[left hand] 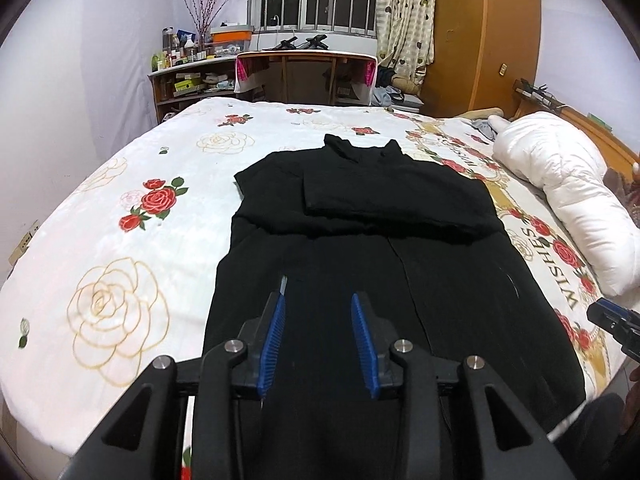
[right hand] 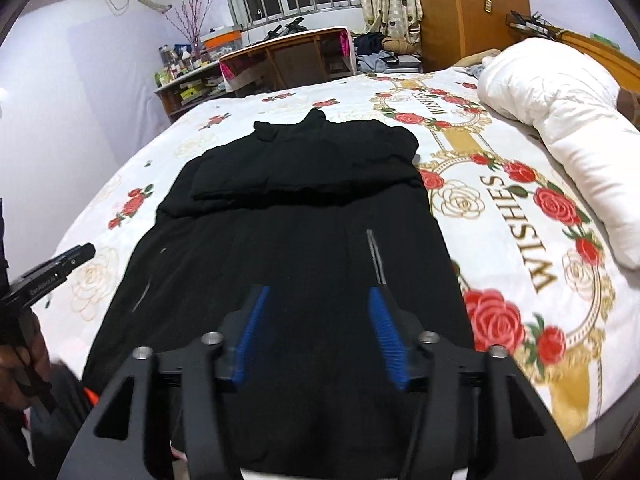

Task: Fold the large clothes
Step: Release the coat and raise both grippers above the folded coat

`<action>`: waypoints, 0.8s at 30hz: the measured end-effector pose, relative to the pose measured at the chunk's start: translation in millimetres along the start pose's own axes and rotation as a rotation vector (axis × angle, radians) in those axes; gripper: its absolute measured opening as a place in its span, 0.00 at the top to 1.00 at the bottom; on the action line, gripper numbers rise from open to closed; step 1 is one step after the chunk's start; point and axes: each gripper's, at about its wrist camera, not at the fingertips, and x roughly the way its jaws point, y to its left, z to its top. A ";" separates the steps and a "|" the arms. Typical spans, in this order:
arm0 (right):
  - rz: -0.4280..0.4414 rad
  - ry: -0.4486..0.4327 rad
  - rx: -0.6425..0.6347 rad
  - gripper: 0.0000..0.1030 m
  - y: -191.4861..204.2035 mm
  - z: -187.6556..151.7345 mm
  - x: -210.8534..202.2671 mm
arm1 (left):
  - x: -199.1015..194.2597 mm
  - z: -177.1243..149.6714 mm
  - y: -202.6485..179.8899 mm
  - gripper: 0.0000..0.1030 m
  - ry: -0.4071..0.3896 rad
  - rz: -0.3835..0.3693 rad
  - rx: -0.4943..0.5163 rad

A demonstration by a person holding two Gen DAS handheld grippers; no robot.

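**Sleeves folded in, body fold still to be made**

The black garment is laid flat on the floral bed, sleeves crossed over the chest. Nothing is held: left gripper and right gripper are released above the hem. Lengthwise folds remain

Rose-print bedspread; white duvet at headboard; cluttered desk beyond
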 end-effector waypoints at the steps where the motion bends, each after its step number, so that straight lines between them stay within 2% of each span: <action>1: -0.001 0.000 0.001 0.47 -0.5 -3.4 -3.2 | -3.4 -2.8 -0.2 0.65 0.000 0.000 0.002; 10: -0.011 0.002 0.006 0.47 1.9 -32.1 -27.1 | -26.1 -23.5 -0.9 0.64 0.002 -0.018 0.003; 11: -0.010 0.002 0.008 0.47 1.3 -34.6 -28.9 | -27.7 -25.4 -0.1 0.63 0.001 -0.016 0.004; 13: -0.010 0.002 0.008 0.47 0.5 -39.9 -31.6 | -30.9 -30.3 1.4 0.52 0.000 -0.015 0.001; 22: -0.023 0.030 0.041 0.47 -13.3 -60.3 -31.2 | -32.9 -54.3 17.1 0.40 0.035 0.001 -0.022; 24: -0.025 0.041 0.050 0.43 -19.5 -62.0 -28.0 | -29.7 -58.1 22.7 0.38 0.045 0.016 -0.033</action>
